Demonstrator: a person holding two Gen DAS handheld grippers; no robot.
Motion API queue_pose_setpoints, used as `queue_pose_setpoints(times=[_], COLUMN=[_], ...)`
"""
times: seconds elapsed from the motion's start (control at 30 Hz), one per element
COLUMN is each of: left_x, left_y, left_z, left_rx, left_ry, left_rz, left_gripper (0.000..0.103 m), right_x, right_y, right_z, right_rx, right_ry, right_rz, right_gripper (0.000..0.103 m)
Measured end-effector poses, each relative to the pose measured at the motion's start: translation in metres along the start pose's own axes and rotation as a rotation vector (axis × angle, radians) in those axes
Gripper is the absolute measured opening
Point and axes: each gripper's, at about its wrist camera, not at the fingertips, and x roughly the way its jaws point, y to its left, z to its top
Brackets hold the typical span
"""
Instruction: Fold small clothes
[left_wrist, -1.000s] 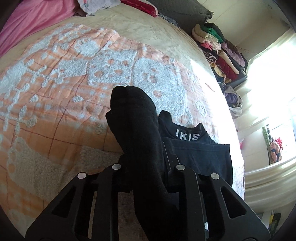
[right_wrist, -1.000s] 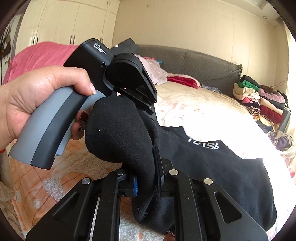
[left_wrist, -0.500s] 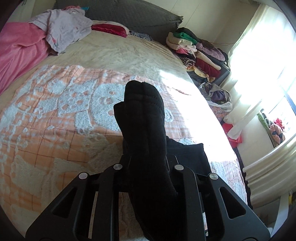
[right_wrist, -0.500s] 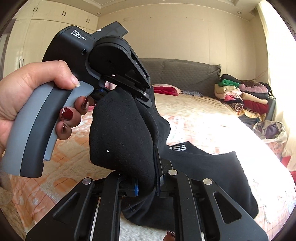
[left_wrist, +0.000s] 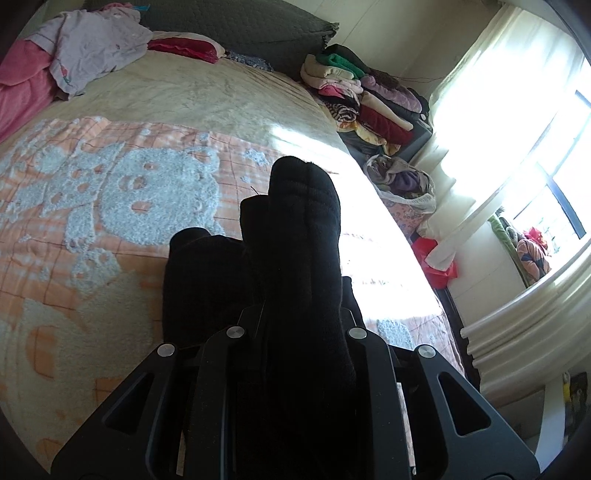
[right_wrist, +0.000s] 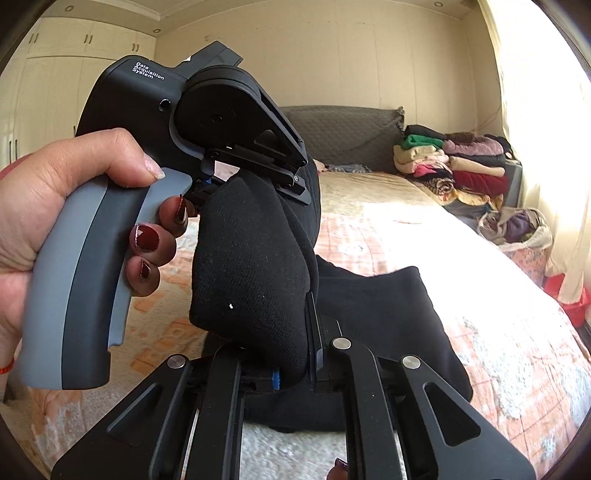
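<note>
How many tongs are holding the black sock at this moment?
2. The left tongs grip the black sock at its upper end, and the right tongs grip its lower end. Both are shut on it, above the bed.

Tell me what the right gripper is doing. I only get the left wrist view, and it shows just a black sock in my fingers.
Observer: The right gripper is shut on the sock's other end.
Operator: Report what is beneath the sock.
Observer: A black garment lies spread on the bed.
Operator: Check the left gripper's handle.
Observer: A hand grips the grey handle of the left gripper.
</note>
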Motion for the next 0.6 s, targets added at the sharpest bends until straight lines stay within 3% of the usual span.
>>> queue_pose_setpoints(times=[0.33, 0.43, 0.53, 0.6], left_x=[0.046, 0.055, 0.065, 0.066], left_y=[-0.018, -0.018, -0.015, -0.012], left_z=[-0.012, -0.015, -0.019, -0.022], left_rx=[0.057, 0.067, 0.059, 0.044], left_ry=[0.079, 0.091, 0.103, 0.102], left_rz=[-0.012, -0.027, -0.044, -0.064], left_gripper=[0.017, 0.025, 0.046, 0.047], right_x=[0.01, 0.014, 0.021, 0.022], right_y=[-0.033, -0.04, -0.048, -0.052], right_z=[-0.021, -0.023, -0.026, -0.028], right_rx=[0.098, 0.138, 0.173, 0.198], right_ry=[0.07, 0.09, 0.113, 0.122], right_rz=[-0.011, -0.004, 0.004, 0.016], right_gripper=[0.009, 0.009, 0.009, 0.009])
